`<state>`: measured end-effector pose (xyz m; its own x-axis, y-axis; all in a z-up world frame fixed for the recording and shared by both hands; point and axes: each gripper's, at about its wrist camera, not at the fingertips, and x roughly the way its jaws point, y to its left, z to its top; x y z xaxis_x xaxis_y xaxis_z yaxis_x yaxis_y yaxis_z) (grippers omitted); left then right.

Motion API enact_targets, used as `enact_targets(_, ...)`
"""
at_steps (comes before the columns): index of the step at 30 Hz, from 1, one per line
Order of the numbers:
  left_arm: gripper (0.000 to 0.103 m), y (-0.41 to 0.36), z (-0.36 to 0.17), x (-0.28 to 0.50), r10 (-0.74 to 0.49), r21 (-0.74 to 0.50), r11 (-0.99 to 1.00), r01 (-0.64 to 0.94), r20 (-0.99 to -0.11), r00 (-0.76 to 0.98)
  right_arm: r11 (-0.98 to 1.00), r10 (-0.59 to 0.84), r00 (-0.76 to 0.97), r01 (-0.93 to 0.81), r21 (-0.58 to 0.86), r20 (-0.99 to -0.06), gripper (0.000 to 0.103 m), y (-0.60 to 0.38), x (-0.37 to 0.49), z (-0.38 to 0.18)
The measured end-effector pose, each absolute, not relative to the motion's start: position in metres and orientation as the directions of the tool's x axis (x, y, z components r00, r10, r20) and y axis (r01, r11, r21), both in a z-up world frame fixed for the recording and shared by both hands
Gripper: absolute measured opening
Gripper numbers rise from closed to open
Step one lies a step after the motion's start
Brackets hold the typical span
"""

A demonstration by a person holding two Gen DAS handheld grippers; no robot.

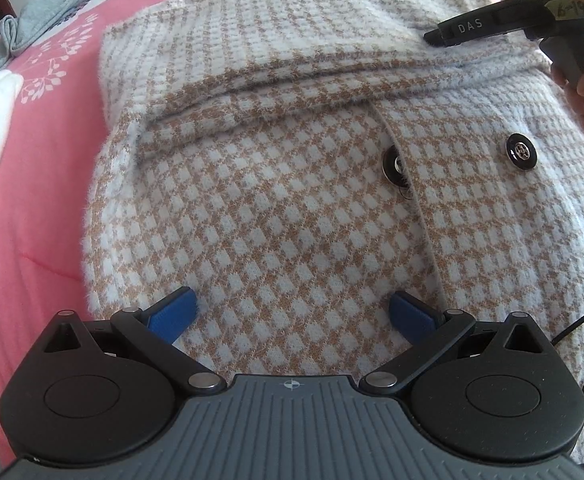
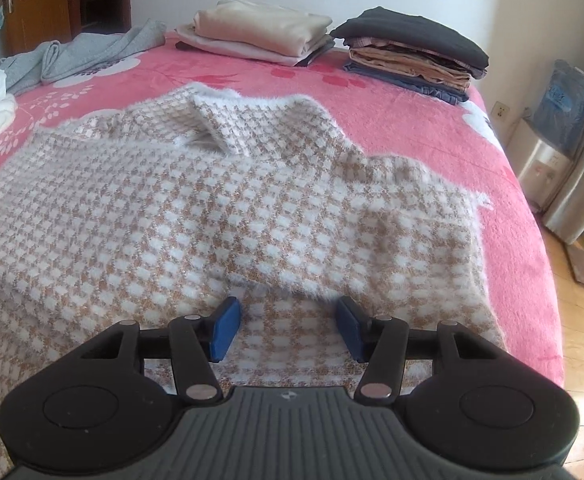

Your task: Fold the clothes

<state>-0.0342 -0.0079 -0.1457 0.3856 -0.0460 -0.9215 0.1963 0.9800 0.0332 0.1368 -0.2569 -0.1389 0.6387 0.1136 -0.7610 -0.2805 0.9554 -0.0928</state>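
So the houndstooth coat (image 2: 212,216) is spread flat on the pink bed (image 2: 471,152), filling most of both views. In the right wrist view its long axis runs roughly 6 to 12 o'clock, collar (image 2: 228,128) pointing up toward 12, hem end under the camera. A sleeve (image 2: 391,240) is folded across the body on the 3 o'clock side.

The right hand-held gripper (image 2: 288,326) hovers just over the fabric with its blue pads apart, nothing between them but the coat below. The left hand-held gripper (image 1: 290,316) is the same deal, jaws wide, nothing pinched.

In the left wrist view two black buttons (image 1: 521,151) show near 2 o'clock, a third is half tucked under the front flap, and another is cut off at the right edge. The coat's lower part is hidden behind both grippers.

Toward 12 o'clock on the bed: two folded stacks (image 2: 411,56), and a grey garment (image 2: 84,52) at 10.
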Motion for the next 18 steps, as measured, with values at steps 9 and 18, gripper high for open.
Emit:
enact_targets(9, 0.103, -0.001, -0.141, -0.043, -0.047, 0.032, 0.980, 0.195, -0.920, 0.388, 0.956, 0.110, 0.641, -0.277, -0.096, -0.759, 0.057, -0.257, 0.136, -0.139)
enact_targets(18, 0.103, 0.008, -0.136, -0.050, -0.046, 0.033, 0.980, 0.194, -0.919, 0.391, 0.956, 0.109, 0.646, -0.276, -0.099, -0.756, 0.057, -0.257, 0.136, -0.139)
